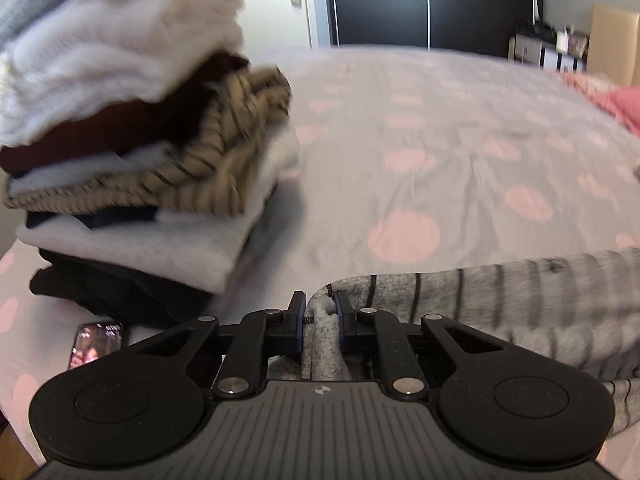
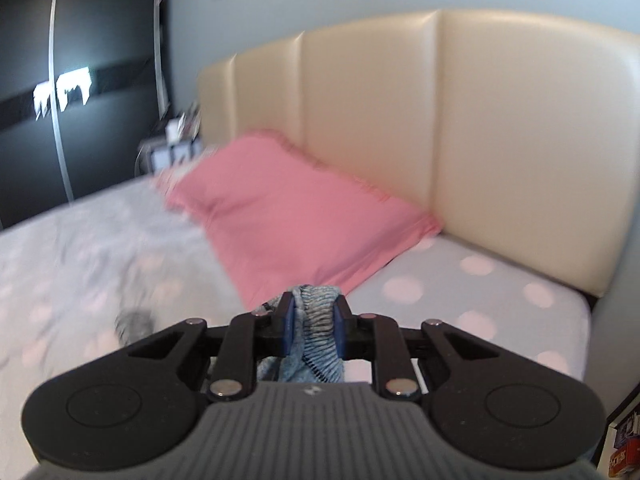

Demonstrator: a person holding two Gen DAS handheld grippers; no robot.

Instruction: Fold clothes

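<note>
Here, the left gripper [image 1: 318,312] is clamped on the edge of a grey striped garment [image 1: 520,304] lying at the near right of the spotted bed cover [image 1: 440,128], right of a stack of folded clothes [image 1: 132,152], while the right gripper [image 2: 314,316] pinches a bunched blue-grey fold [image 2: 316,320] near a pink pillow [image 2: 288,216].

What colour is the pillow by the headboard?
Pink. The pillow shows best in the right wrist view.
</note>
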